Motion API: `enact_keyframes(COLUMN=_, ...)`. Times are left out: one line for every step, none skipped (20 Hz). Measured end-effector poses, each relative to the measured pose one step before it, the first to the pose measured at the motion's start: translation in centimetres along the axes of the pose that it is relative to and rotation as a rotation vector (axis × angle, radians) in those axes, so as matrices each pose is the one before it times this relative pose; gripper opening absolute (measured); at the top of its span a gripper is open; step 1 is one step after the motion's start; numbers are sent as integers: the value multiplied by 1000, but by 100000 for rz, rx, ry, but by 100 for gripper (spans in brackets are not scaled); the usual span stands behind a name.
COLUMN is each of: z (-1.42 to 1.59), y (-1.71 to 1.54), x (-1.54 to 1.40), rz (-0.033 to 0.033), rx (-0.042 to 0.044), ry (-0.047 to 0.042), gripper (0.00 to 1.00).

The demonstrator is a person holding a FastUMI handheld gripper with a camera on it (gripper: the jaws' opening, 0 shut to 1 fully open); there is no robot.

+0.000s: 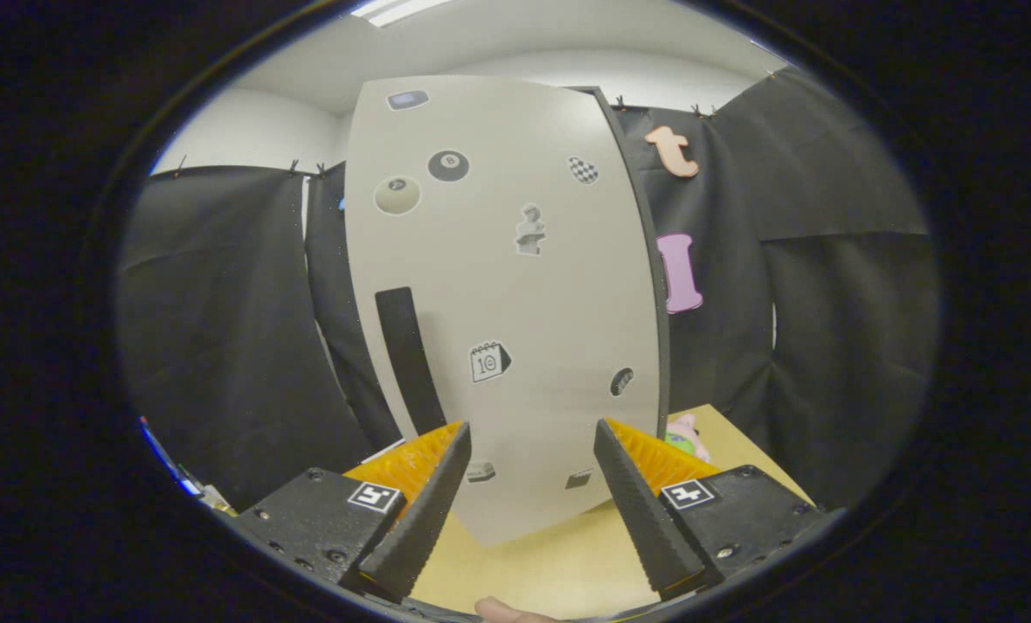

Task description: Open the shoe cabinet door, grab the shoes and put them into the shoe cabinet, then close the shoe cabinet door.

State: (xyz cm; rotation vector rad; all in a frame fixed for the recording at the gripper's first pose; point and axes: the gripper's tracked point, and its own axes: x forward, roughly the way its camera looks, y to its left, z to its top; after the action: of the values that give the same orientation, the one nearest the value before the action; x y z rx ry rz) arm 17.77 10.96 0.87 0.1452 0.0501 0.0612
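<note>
1. Plainly, the shoe cabinet door (515, 294) stands straight ahead of the gripper (533, 459), a tall pale panel with its long axis upright, its lower part seen between and just beyond the two fingers.
2. The fingers are spread apart with nothing between them; neither pad touches the door.
3. The relation that matters: the dark vertical handle strip (409, 359) sits on the door's left half, just above and ahead of the left finger, running upright with the door. Judging from this, the next move calls for shifting left and slightly up to line the fingers on that strip.
4. Whether the door is shut flush or already partly swung I cannot tell; a dark edge (645, 260) runs down its right side.
5. The door face looks smooth, matt and flat, dotted with small flat stickers (448, 165); the strip looks dull and dark. The fingers' inner faces are ribbed.
6. The door stands on a light wooden-looking surface (559, 562), smooth and bare near the fingers.
7. A small pink and green toy-like thing (687, 435) lies on that surface right of the door, too hidden to name. I cannot pick out any shoes.
8. Black cloth (221, 329) hangs on both sides.
</note>
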Motion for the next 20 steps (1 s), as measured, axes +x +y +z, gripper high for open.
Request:
enact_keyframes(z=511, y=-1041, x=-677, rz=-3452, rx=-1434, ry=-3410, gripper=95)
enact_keyframes(z=64, y=-564, x=-904, rz=-2018, rx=-634, ry=-2777, gripper=95)
enact_keyframes(z=-277, y=58, x=-835, rz=1088, rx=-315, ry=-1539, gripper=96)
enact_keyframes(z=-520, y=230, x=-1047, rz=1826, rx=495, ry=-1067, gripper=96)
enact_keyframes(z=-364, y=153, x=-866, rz=1360, rx=-177, ry=-1350, gripper=97)
enact_keyframes(z=-100, y=-199, x=-803, rz=555, rx=-690, ry=-1410, gripper=97)
enact_keyframes(z=-153, y=-313, x=-621, rz=-835, rx=-1441, ry=-197, gripper=97)
enact_keyframes(z=-190, y=-275, x=-768, rz=1104, rx=-1910, ry=-920, gripper=97)
enact_keyframes(z=-246, y=40, x=-745, rz=1559, rx=-1282, ry=-719, gripper=97)
enact_keyframes(z=-453, y=-232, x=-721, rz=186, rx=-135, ry=-1158, gripper=97)
enact_keyframes(z=-414, y=-227, x=-691, rz=-414, rx=1377, ry=-1244, gripper=97)
enact_keyframes(z=-506, y=164, x=-599, rz=848, rx=203, ry=-695, gripper=97)
enact_keyframes(z=-689, y=309, x=-239, rz=1783, rx=-1740, ry=334, gripper=97)
enact_keyframes(z=-540, y=188, x=-275, rz=2282, rx=-2585, ry=427, gripper=97)
enact_keyframes(z=-291, y=216, x=-222, rz=2340, rx=-1453, ry=366, gripper=97)
enact_keyframes(z=-226, y=242, x=-220, rz=2161, rx=556, ry=-385, gripper=97)
enact_keyframes(z=-148, y=144, x=-156, rz=1350, rx=1701, ry=167, gripper=97)
enact_keyframes(z=-22, y=-79, x=-309, rz=378, rx=1296, ry=-351, gripper=97)
enact_keyframes(z=316, y=-110, x=-74, rz=-306, rx=345, ry=-1290, gripper=97)
enact_keyframes(z=120, y=-329, x=-99, rz=-645, rx=-590, ry=-200, gripper=97)
